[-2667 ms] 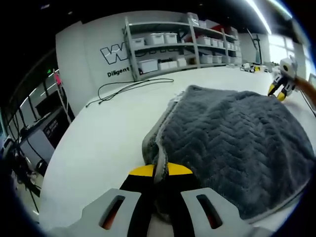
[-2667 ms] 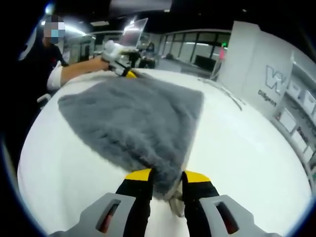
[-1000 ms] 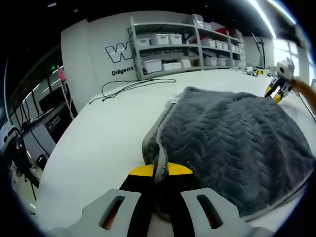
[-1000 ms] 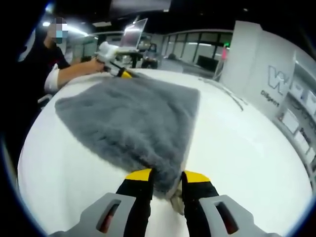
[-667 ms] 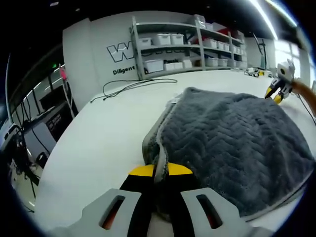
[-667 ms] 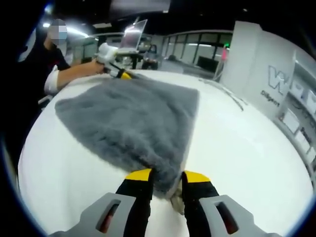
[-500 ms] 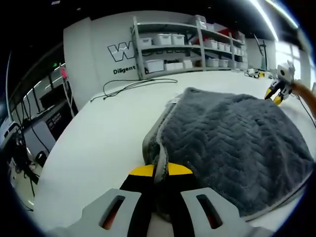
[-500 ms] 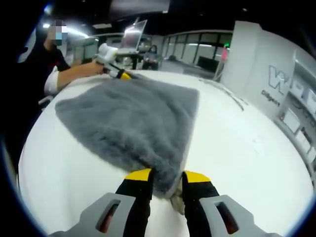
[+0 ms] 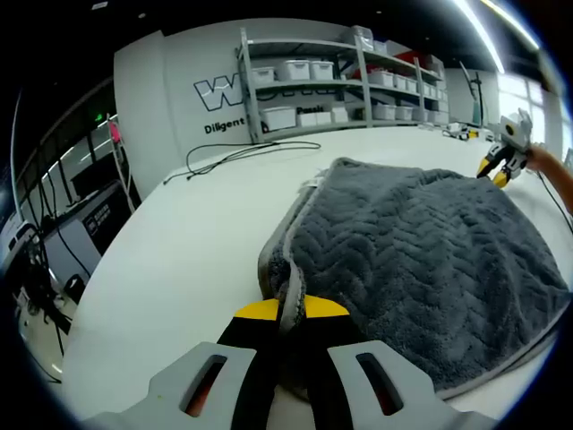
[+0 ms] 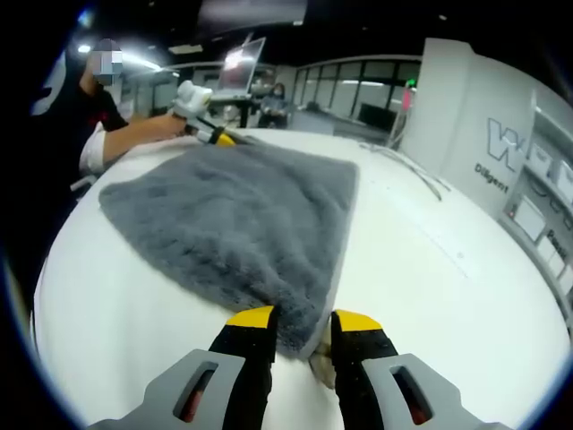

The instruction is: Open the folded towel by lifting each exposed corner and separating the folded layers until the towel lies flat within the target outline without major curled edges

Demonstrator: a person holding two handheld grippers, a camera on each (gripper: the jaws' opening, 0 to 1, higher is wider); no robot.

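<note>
Holding opposite corners of the towel (image 9: 421, 242) on the table (image 9: 179, 251), both grippers pinch cloth: left gripper (image 9: 282, 313) and right gripper (image 10: 300, 324). I think they should pull apart evenly and low, so edges do not curl.

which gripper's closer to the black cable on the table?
Left. The left gripper grips the gray towel at the corner on the black cable side; the right gripper holds the corner farther from it.

A grey metal shelving unit (image 9: 331, 85) with white bins stands against a white lettered wall (image 9: 179, 98); ceiling strip lights (image 9: 479, 31) glow overhead.
</note>
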